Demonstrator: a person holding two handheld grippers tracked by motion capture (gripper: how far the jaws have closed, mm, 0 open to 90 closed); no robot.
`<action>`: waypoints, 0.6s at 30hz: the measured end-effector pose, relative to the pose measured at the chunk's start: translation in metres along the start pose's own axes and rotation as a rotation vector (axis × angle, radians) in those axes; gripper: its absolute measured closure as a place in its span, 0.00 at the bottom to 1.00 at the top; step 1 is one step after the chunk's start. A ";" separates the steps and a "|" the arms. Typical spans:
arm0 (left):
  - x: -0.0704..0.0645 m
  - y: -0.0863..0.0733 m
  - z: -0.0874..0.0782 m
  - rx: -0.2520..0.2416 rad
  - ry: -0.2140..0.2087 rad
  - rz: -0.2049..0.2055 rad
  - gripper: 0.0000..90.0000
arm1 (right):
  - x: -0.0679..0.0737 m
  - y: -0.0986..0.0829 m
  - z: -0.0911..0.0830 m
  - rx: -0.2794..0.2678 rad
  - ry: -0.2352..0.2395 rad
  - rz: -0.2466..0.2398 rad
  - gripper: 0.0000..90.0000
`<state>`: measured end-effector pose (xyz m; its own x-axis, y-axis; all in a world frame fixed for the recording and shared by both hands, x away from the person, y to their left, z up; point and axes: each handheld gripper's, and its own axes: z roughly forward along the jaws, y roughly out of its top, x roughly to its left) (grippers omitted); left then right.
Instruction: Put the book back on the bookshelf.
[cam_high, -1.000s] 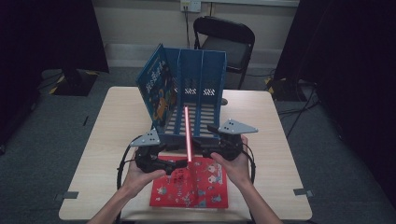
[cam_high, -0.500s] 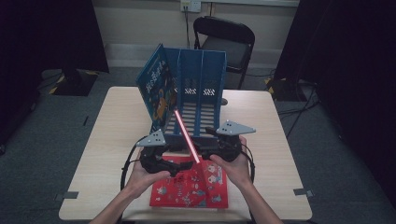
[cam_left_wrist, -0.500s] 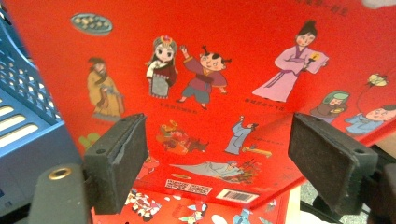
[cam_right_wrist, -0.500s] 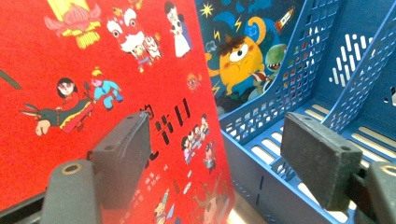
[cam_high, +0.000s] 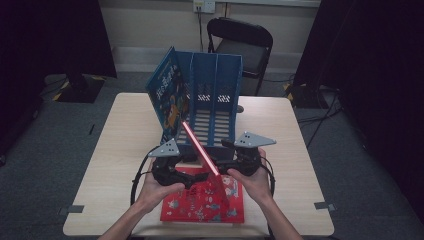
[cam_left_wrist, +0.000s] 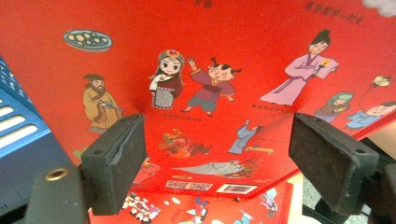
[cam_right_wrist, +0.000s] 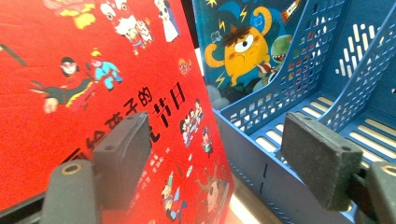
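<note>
A red picture book (cam_high: 200, 147) stands on edge above the table, tilted with its top leaning left toward the blue three-slot file rack (cam_high: 220, 80). My left gripper (cam_high: 192, 179) is at the book's left side with its jaws wide open, facing the back cover (cam_left_wrist: 224, 56) with the barcode. My right gripper (cam_high: 223, 164) is at its right side, also open, with the front cover (cam_right_wrist: 70, 70) beside its left jaw. A second red book (cam_high: 200, 207) lies flat on the table beneath. A blue monster book (cam_high: 167, 95) leans in the rack's left slot.
The wooden table (cam_high: 125, 150) has bare room to the left and right of the rack. The rack's middle and right slots (cam_right_wrist: 317, 56) hold nothing. A black folding chair (cam_high: 240, 37) stands behind the table. Cables loop beside both hands.
The upright red book has tipped from nearly vertical to leaning left at its top. Both grippers have shifted slightly toward the person.
</note>
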<state>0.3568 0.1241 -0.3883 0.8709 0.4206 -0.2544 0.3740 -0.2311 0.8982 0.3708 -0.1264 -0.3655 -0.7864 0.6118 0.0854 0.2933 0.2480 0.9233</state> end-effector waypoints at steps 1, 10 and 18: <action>0.000 0.000 0.000 0.000 -0.002 -0.002 0.21 | 0.001 0.000 -0.002 -0.011 -0.002 -0.006 0.31; 0.002 -0.002 -0.005 0.001 0.003 -0.012 0.21 | 0.004 -0.008 -0.021 -0.010 0.008 -0.009 0.40; 0.004 -0.003 -0.004 0.000 -0.002 -0.017 0.22 | 0.008 -0.023 -0.050 0.017 0.008 -0.021 0.43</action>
<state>0.3574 0.1301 -0.3902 0.8653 0.4223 -0.2700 0.3883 -0.2240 0.8939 0.3308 -0.1644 -0.3674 -0.7966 0.6005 0.0689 0.2856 0.2734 0.9185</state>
